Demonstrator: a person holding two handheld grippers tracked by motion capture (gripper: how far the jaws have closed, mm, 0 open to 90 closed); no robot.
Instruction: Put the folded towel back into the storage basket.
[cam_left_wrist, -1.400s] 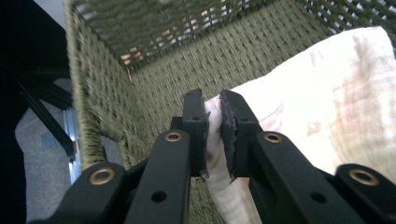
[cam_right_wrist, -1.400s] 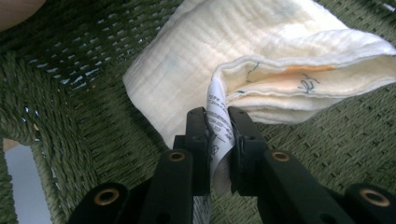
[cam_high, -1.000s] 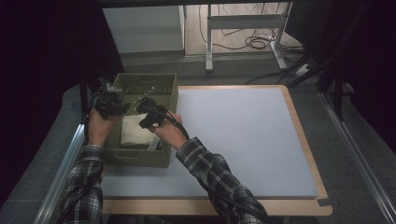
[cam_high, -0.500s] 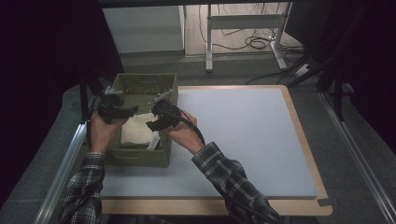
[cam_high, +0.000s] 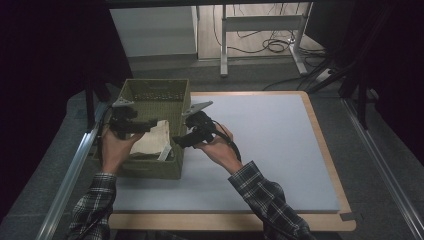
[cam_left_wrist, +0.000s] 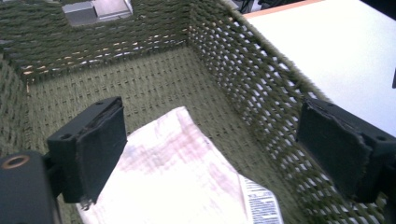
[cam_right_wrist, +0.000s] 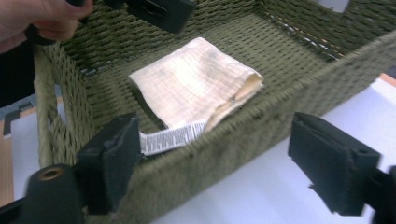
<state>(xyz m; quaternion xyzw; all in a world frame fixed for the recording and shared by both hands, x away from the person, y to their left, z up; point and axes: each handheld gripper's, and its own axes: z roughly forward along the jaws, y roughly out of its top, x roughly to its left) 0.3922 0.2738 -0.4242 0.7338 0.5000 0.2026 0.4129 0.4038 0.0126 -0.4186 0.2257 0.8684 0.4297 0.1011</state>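
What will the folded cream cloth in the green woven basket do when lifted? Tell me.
The folded cream cloth will probably flop and unfold, since its layers lie loose. It looks light and thin. Its white label hangs free, so it may snag on the green woven basket.

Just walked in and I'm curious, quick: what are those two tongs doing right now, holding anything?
Left tongs: open, holding nothing, over the folded cloth in the basket.
Right tongs: open, holding nothing, at the basket's near wall.

Dim surroundings are darkening the high view, while the gripper views are showing bright, slightly blurred jaws up close.
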